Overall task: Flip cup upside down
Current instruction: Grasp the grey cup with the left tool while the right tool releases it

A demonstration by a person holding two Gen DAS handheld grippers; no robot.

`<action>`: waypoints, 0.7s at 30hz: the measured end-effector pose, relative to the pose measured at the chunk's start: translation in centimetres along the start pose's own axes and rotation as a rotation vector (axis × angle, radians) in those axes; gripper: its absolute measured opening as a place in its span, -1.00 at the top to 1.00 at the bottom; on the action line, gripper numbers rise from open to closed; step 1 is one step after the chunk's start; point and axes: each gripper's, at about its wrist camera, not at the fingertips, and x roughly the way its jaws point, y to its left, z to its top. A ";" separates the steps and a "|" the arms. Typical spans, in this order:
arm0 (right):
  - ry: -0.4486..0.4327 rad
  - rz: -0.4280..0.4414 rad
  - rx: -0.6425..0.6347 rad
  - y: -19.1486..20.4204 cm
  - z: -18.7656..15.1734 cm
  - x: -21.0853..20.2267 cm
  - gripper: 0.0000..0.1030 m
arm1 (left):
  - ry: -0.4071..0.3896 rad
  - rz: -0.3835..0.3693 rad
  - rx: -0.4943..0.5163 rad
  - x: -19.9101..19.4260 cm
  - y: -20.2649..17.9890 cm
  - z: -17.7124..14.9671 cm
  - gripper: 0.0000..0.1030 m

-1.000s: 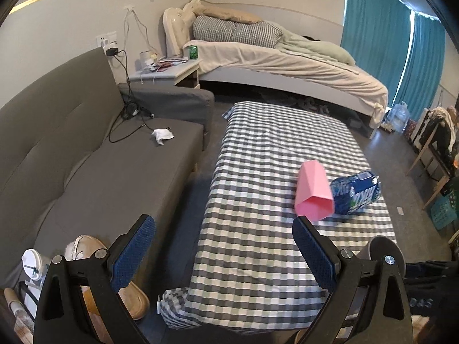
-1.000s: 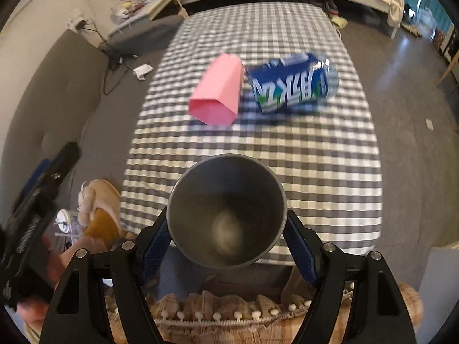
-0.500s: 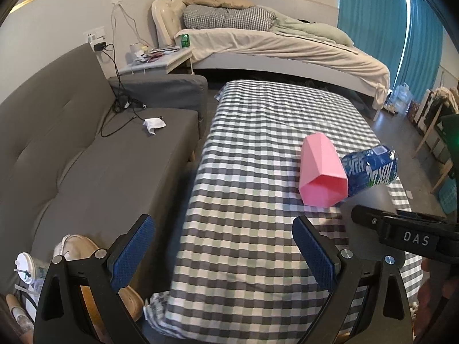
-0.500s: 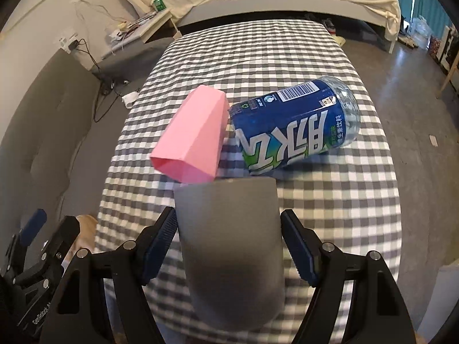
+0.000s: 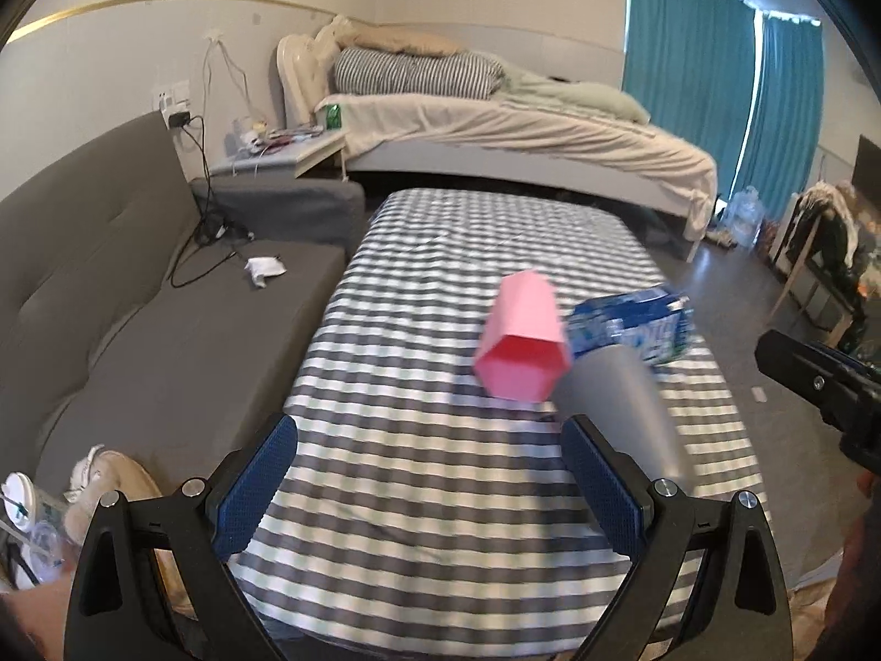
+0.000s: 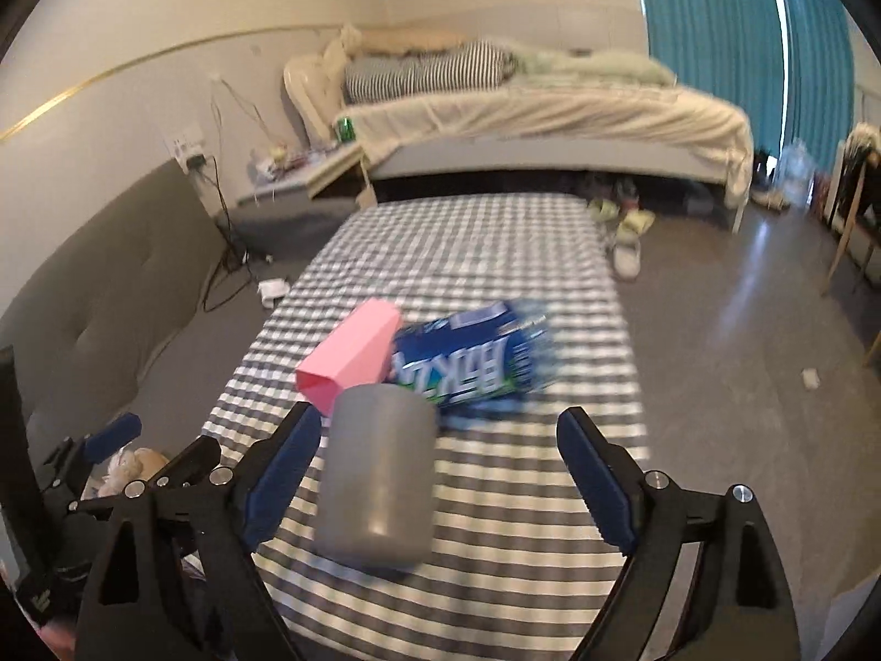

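blue can [image 6: 468, 358] | white label lettering, motion-blurred | possibly Chinese, unreadable

Both tools looked alike. The left gripper [image 5: 429, 482] was a black plastic frame of triangular cut-out struts, with silver screw heads at the joints and textured blue pads [image 5: 256, 487] on its fingers. The right gripper [image 6: 438, 476] had the same black struts, silver screws and blue pads [image 6: 597, 482]. Below the left tool's frame a bit of bare skin showed.
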 end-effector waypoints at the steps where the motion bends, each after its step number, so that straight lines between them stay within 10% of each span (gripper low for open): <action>1: -0.019 -0.015 -0.011 -0.4 -0.1 -0.8 -0.76 | -0.006 -0.014 -0.009 -0.4 -0.4 -0.2 -0.93; 21: -0.155 -0.182 0.047 -8.3 -3.2 -6.7 -0.89 | 0.052 -0.107 0.024 0.3 -8.5 -3.1 -0.93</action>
